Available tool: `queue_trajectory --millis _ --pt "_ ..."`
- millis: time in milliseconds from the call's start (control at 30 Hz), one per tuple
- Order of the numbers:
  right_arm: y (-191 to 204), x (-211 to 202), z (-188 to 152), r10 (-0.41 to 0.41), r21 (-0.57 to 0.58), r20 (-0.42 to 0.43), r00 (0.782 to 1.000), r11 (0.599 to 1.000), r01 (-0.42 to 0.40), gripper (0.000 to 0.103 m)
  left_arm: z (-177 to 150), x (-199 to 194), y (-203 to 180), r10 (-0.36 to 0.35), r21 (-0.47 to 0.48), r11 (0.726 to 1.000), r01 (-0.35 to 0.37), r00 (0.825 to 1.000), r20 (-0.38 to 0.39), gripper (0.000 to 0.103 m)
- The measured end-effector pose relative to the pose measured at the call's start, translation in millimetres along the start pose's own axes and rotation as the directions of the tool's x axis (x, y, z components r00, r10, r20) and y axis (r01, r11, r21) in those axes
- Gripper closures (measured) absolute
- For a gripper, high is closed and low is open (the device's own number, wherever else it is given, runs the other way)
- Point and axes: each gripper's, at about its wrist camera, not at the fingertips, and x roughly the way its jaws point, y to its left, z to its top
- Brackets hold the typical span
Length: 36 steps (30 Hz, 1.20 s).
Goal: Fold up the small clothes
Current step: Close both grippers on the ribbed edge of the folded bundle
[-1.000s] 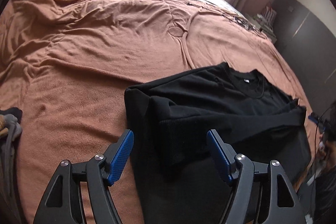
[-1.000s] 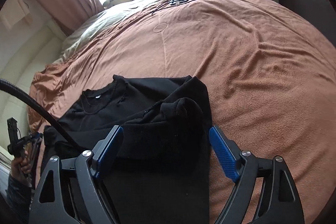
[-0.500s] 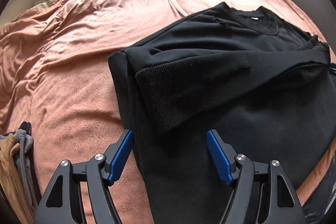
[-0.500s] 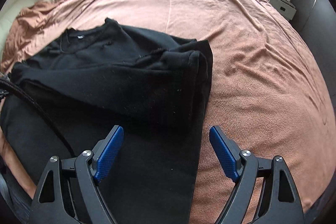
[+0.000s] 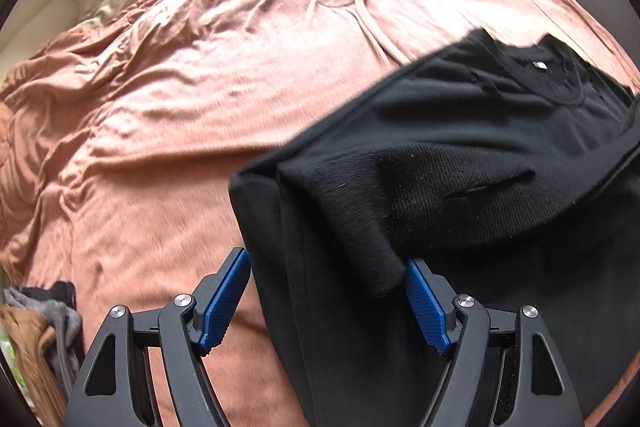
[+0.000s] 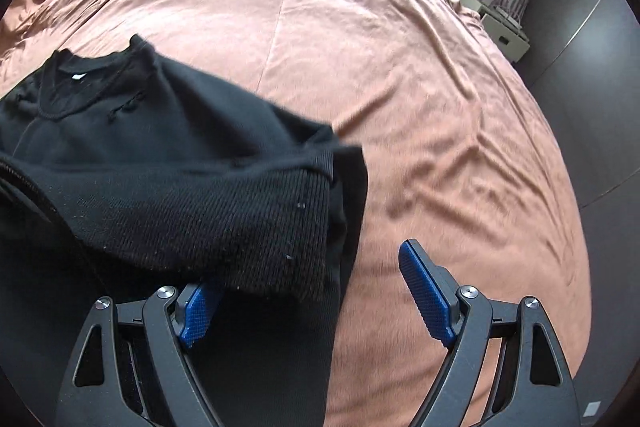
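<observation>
Both claws gape over black sweater (image 5: 460, 155); clothes pile (image 5: 36, 331), perhaps.

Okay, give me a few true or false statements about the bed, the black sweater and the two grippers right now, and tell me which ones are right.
1. The black sweater lies on a brown bedspread. True.
2. The left gripper is clamped shut on a sleeve. False: its jaws are wide open, straddling the sweater's side edge.
3. The sweater's sleeves are folded across its body. True: a ribbed cuff lies on top near each gripper.
4. The right gripper holds the collar. False: it is open, at the sweater's other side edge; the collar lies far from it.
5. The sweater is white. False: it is black, with a small white label at the neck.
</observation>
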Motion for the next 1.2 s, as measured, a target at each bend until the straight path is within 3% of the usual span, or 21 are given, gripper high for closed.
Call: queue_trajectory --millis 233,367,500,767,1133,1200 --pt "0.2 -8.9 27.2 0.01 0.024 0.08 0.997 1.0 -0.012 0.02 23.6 -9.3 18.7 0.016 -0.077 0.997 -0.01 0.997 0.075 0.025" --pt "-11.1 -25.4 29.9 0.078 0.063 0.166 0.983 0.994 -0.09 0.02 29.2 -23.2 32.4 -0.01 -0.131 0.991 0.028 0.991 0.136 0.025" --pt "-32.0 -32.1 20.9 0.14 0.092 0.207 0.968 0.983 -0.161 0.02 33.8 -26.8 33.3 -0.039 -0.123 0.991 0.059 0.988 0.153 0.025" --pt "-58.4 1.8 10.5 0.241 0.118 0.135 0.961 0.959 -0.257 0.02 49.2 0.0 26.8 -0.115 -0.148 0.98 0.131 0.987 0.113 0.026" --pt "-58.5 49.8 47.2 0.323 0.104 0.073 0.944 0.939 -0.329 0.043 61.5 43.4 30.1 -0.22 -0.229 0.946 0.228 0.974 0.06 0.052" --pt "-51.6 49.8 50.7 0.337 0.112 0.058 0.94 0.933 -0.342 0.051 63.8 46.8 28.9 -0.237 -0.227 0.942 0.245 0.969 0.062 0.055"
